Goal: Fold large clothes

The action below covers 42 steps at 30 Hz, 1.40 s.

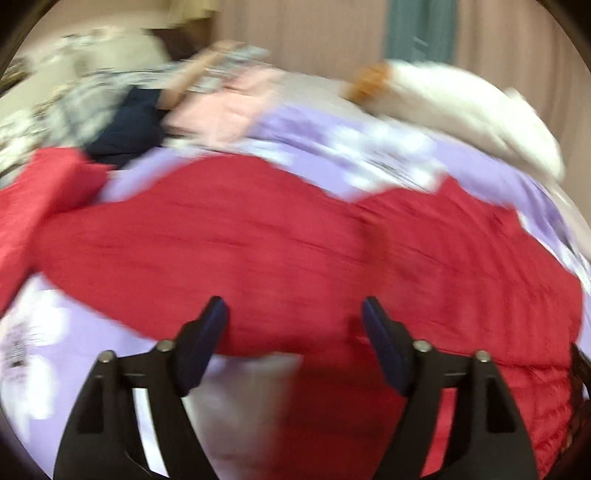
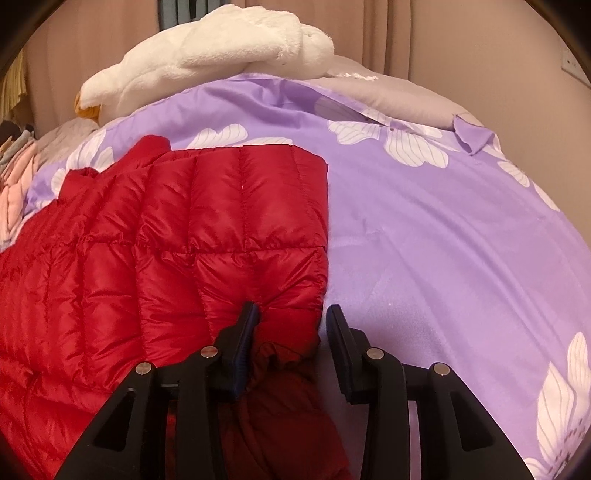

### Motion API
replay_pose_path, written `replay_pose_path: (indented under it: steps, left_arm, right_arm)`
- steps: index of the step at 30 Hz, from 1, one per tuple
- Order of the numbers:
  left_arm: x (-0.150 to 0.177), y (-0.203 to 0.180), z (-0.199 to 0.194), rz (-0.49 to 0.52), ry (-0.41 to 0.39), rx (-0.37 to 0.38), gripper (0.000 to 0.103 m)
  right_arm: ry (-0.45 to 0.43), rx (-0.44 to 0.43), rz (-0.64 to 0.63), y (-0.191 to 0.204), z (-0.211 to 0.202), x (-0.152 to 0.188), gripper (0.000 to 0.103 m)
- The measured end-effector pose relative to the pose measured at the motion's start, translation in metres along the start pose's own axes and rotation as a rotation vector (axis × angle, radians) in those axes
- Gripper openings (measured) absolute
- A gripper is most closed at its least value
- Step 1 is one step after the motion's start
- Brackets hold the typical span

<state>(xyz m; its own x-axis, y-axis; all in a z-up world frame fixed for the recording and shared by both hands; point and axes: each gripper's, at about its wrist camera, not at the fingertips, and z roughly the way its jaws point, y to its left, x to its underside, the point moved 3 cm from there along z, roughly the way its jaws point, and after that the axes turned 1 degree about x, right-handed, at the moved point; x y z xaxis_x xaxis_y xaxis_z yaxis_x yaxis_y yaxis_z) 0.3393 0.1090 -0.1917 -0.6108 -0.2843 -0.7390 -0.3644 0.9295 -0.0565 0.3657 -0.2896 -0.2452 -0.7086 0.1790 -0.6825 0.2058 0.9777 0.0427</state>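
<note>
step: mid-fold, red jacket (image 2: pixel 177 236) lies left of frame on the bed (image 2: pixel 424 240) | left hand-held gripper (image 1: pixel 295 317) wide open, empty | right hand-held gripper (image 2: pixel 291 314) part open around the hem, grip unclear | next: probably regrab an edge

- Pinkish-beige curtains (image 2: pixel 424 33) behind the bed.
- Lilac floral bedsheet (image 2: pixel 443 229) covers the bed.
- White fluffy blanket (image 2: pixel 221 48) heaped at far edge.
</note>
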Motion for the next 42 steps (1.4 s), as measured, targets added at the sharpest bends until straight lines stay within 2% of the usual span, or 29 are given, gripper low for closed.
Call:
replay_pose_path:
  steps: [2,5,7,11,14,16,18,20,21,22,23,25,26,28,30,32,35,37,39,42]
  left_arm:
    - [-0.006,0.055,-0.005,-0.13,0.002,-0.036,0.087]
    - [-0.005,0.148,-0.002,-0.36,0.035,-0.168,0.086]
    - [-0.001,0.195,0.003,-0.474,0.053,-0.184,0.086]
    - [0.015,0.262,0.026,-0.631,0.121,-0.277,0.085]
    - [0.02,0.284,0.04,-0.663,0.091,-0.251,0.085]
    - [0.014,0.283,0.048,-0.615,0.052,-0.253,0.087]
    - [0.008,0.278,0.058,-0.559,0.062,-0.261,0.087]
    - [0.0,0.272,0.07,-0.51,0.072,-0.261,0.08]
    - [-0.003,0.269,0.074,-0.487,0.074,-0.25,0.066]
    - [-0.007,0.265,0.078,-0.479,0.074,-0.243,0.058]
    - [-0.01,0.263,0.081,-0.472,0.075,-0.244,0.054]
    - [-0.012,0.257,0.087,-0.455,0.09,-0.252,0.038]
    - [-0.013,0.254,0.088,-0.451,0.092,-0.264,0.035]
    - [-0.015,0.245,0.086,-0.423,0.093,-0.284,0.018]
    - [-0.02,0.231,0.082,-0.347,0.086,-0.324,0.013]
    - [-0.024,0.22,0.077,-0.301,0.074,-0.319,0.011]
    - [-0.033,0.2,0.063,-0.284,0.04,-0.266,0.01]
    - [-0.041,0.183,0.052,-0.243,-0.001,-0.267,0.01]
    - [-0.049,0.157,0.036,-0.167,-0.047,-0.267,0.01]
    - [-0.058,0.109,0.007,-0.066,-0.11,-0.208,0.01]
  right_arm:
    - [-0.002,0.006,0.0,0.0,0.0,0.0,0.041]
    - [-0.005,0.018,0.011,-0.002,-0.001,0.001,0.047]
    - [-0.002,0.012,0.025,-0.005,0.0,0.001,0.05]
    - [-0.002,0.005,0.031,-0.006,0.001,0.002,0.051]
    - [-0.005,0.009,0.028,-0.008,0.001,0.001,0.051]
    - [-0.005,0.008,0.032,-0.008,0.001,0.002,0.052]
    - [0.002,0.015,0.059,-0.013,-0.003,0.004,0.06]
    - [0.002,0.008,0.075,-0.018,-0.014,0.009,0.062]
    - [0.007,-0.016,0.073,-0.021,-0.02,0.011,0.062]
    - [0.007,-0.027,0.074,-0.023,-0.025,0.014,0.062]
    - [0.008,-0.03,0.079,-0.026,-0.03,0.016,0.062]
    - [0.006,-0.033,0.093,-0.032,-0.04,0.021,0.062]
    - [0.005,-0.032,0.094,-0.032,-0.045,0.023,0.062]
    - [-0.003,-0.011,0.072,-0.032,-0.054,0.027,0.062]
    - [-0.027,0.014,0.026,-0.027,-0.063,0.028,0.062]
    - [-0.065,0.028,-0.021,-0.021,-0.074,0.028,0.062]
    - [-0.117,0.063,-0.078,-0.018,-0.086,0.027,0.062]
    - [-0.131,0.082,-0.114,-0.017,-0.092,0.027,0.062]
    - [-0.131,0.079,-0.121,-0.02,-0.098,0.029,0.062]
    - [-0.151,0.061,-0.098,-0.031,-0.11,0.028,0.062]
